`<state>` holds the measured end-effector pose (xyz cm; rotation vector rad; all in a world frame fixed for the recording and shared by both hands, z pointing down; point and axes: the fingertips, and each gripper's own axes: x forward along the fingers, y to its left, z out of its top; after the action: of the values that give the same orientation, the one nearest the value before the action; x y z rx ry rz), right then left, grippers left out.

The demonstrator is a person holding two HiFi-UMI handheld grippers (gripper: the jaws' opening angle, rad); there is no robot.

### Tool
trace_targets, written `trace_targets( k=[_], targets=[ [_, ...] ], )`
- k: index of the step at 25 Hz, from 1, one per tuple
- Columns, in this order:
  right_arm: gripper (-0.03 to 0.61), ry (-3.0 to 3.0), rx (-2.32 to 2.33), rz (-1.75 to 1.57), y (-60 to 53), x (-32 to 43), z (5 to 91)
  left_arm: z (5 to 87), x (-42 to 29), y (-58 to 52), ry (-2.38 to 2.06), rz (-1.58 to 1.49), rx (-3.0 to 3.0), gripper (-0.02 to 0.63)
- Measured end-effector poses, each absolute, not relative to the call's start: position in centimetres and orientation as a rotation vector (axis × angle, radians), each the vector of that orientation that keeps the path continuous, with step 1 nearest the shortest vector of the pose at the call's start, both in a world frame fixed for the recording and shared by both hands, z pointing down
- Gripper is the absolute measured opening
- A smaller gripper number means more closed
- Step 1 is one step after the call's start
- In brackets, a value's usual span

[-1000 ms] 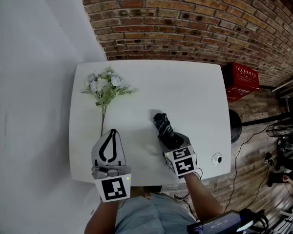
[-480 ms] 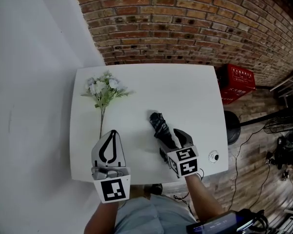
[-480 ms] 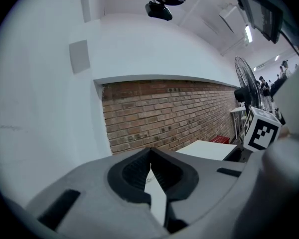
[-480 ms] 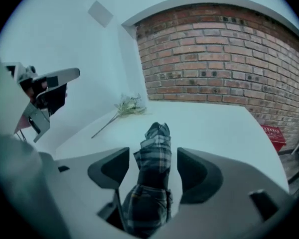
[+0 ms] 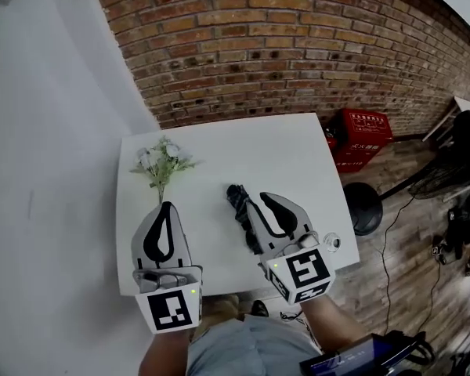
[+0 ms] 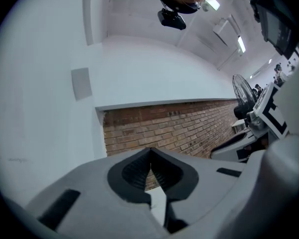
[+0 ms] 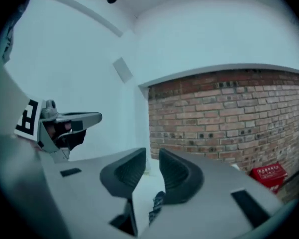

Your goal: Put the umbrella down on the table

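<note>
The folded dark umbrella lies flat on the white desk, towards its near edge, and neither gripper touches it. The right gripper hangs above it, with its jaws narrowly apart and closing on nothing; the umbrella shows below the gap. The left gripper is level alongside, its jaws together and empty. By this evidence the placing looks complete, and no step appears to be left.

Folded dark umbrella lies flat on the white table; right gripper hovers over its near end, jaws closing on nothing; left gripper has its jaws together, below the flowers; red crate by the brick wall.
</note>
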<state>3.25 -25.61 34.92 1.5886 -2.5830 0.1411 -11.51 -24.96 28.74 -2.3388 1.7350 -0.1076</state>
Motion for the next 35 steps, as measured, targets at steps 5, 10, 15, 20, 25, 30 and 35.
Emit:
trace_targets(
  k=[5,10,15,20,25,30,35],
  targets=[
    [0.006,-2.572,1.653,-0.03,-23.0,3.8,30.5,25.8,-10.3,-22.7,1.683,-0.043,-2.314,0.009],
    [0.005,-2.577,1.692,-0.119,-21.8,4.5,29.1,25.1,-9.7,-21.0,1.663,-0.057,-2.301,0.009],
    [0.003,-2.585,1.683,-0.14,-21.3,4.2,28.7,24.9,-10.3,-20.4,1.682,-0.055,-2.288,0.009],
    [0.004,-2.59,1.671,-0.132,-21.4,3.8,28.7,25.0,-10.5,-20.4,1.69,-0.06,-2.289,0.009],
    [0.005,-2.587,1.658,-0.118,-21.4,3.8,29.2,25.5,-10.3,-20.4,1.687,-0.076,-2.294,0.009],
    [0.005,-2.582,1.653,-0.109,-21.6,3.7,29.7,25.9,-10.5,-20.6,1.691,-0.086,-2.292,0.009],
    [0.005,-2.577,1.648,-0.099,-22.1,3.5,29.9,26.1,-10.7,-21.1,1.693,-0.103,-2.292,0.009]
  ],
)
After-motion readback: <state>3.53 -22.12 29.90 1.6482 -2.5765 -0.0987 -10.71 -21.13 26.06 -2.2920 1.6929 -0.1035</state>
